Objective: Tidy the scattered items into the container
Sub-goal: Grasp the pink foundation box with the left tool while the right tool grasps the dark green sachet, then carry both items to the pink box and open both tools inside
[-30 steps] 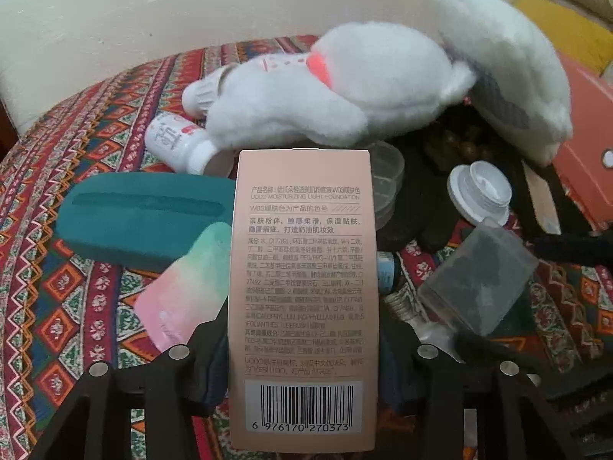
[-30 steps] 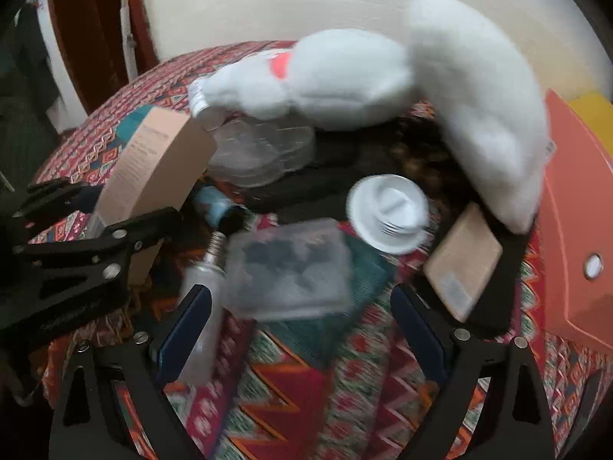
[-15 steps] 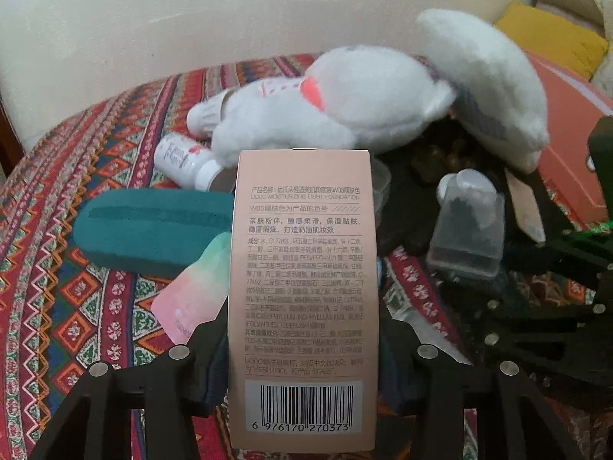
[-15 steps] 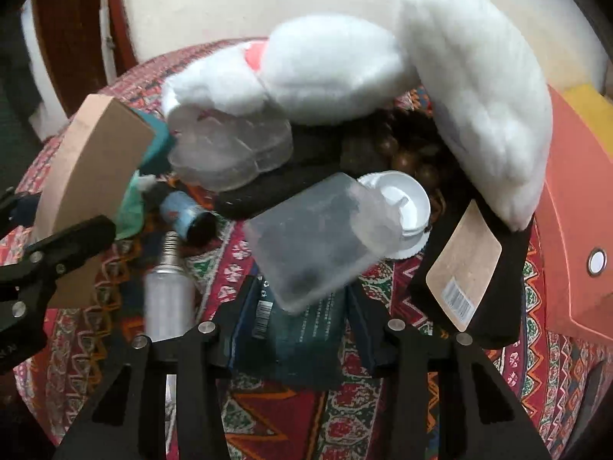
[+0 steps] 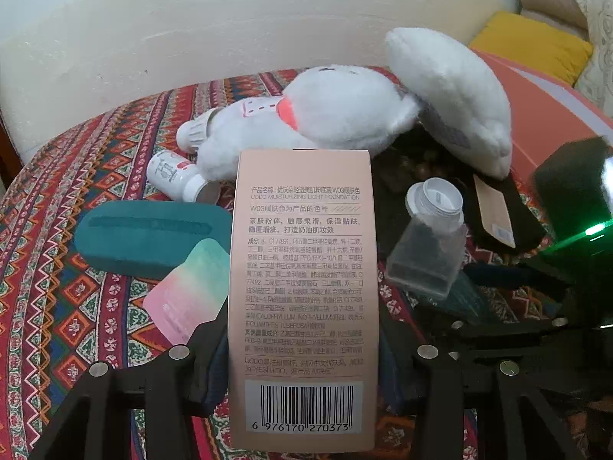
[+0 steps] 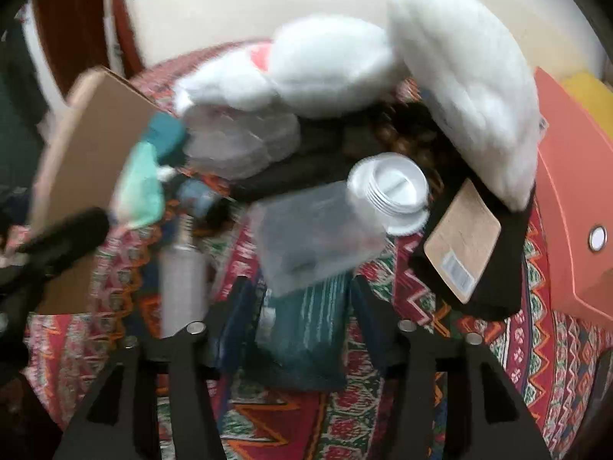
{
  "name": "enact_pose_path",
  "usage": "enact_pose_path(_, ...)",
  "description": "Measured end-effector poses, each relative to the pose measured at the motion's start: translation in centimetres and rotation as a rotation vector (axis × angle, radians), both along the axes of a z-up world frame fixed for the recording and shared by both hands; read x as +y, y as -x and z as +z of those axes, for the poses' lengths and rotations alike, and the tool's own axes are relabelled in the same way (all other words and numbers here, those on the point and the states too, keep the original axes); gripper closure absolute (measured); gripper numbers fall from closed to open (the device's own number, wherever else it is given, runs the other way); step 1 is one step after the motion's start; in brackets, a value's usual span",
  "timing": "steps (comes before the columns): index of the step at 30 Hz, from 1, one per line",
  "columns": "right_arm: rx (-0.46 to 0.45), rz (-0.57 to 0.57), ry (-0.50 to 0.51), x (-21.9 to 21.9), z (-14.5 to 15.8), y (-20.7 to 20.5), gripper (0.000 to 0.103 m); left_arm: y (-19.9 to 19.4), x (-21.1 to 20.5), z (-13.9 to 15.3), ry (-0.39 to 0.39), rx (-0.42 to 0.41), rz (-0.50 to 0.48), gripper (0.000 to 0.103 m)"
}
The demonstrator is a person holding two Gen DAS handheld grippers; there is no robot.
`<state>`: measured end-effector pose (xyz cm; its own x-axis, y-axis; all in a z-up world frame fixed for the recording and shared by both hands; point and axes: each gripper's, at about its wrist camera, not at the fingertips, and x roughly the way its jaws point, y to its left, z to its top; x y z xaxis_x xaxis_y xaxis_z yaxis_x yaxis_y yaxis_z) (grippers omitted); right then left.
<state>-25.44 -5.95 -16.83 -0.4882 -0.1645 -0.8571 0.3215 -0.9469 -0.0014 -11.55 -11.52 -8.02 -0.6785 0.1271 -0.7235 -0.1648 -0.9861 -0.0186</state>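
Observation:
My left gripper [image 5: 302,349] is shut on a tall pink foundation box [image 5: 302,268] and holds it upright above the patterned cloth [image 5: 49,253]. The box also shows at the left of the right wrist view [image 6: 84,161]. My right gripper [image 6: 302,306] is shut on a teal packet [image 6: 306,337], with a clear square bottle with a white cap [image 6: 322,230] on top of it; the bottle also shows in the left wrist view [image 5: 425,253]. An orange container [image 6: 574,199] stands at the right.
A white plush toy [image 5: 325,119] and a white pillow [image 5: 452,96] lie at the back. A teal case [image 5: 149,241], a pastel sachet [image 5: 187,299], white bottles [image 5: 172,172], black cloth with a card tag [image 6: 463,241] and a frosted tube [image 6: 180,268] lie scattered.
My right gripper closed on the teal packet and lifted it with the clear bottle on top. My left gripper rose slightly with the pink box.

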Motion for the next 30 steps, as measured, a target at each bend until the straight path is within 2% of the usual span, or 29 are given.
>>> enact_pose_path(2,0.003,-0.002,-0.009,-0.1,-0.7,0.4,0.045,0.2,0.0,-0.1,-0.004,-0.007,0.000,0.051)
enact_pose_path(4,0.006,0.010,-0.020,-0.5,-0.6,0.6,0.056,0.3,0.0,-0.3,-0.008,-0.013,0.002,0.051)
enact_pose_path(10,-0.003,0.030,0.025,-0.9,0.6,-0.9,0.057,0.2,0.3,-0.1,-0.008,-0.014,0.001,0.051)
enact_pose_path(16,0.039,0.112,0.085,-0.4,3.8,-5.2,0.057,-1.4,1.3,1.2,-0.006,0.008,-0.011,0.051)
enact_pose_path(19,0.074,0.133,0.107,0.7,5.4,-7.5,0.057,-2.3,1.9,2.1,-0.012,0.023,-0.020,0.051)
enact_pose_path(21,0.100,0.139,0.121,5.4,8.5,-9.5,0.057,-2.9,2.4,2.8,-0.014,0.039,-0.027,0.051)
enact_pose_path(22,0.115,0.139,0.127,5.8,9.2,-9.8,0.057,-3.2,2.6,3.2,-0.014,0.047,-0.031,0.051)
enact_pose_path(24,0.144,0.135,0.143,6.7,9.0,-9.8,0.057,-3.7,3.3,4.0,-0.013,0.068,-0.035,0.051)
enact_pose_path(27,0.190,0.114,0.167,8.9,11.4,-11.6,0.057,-4.3,4.5,5.5,-0.011,0.103,-0.039,0.051)
enact_pose_path(30,0.236,0.080,0.199,10.8,13.0,-11.5,0.057,-4.7,6.3,7.6,-0.026,0.148,-0.053,0.051)
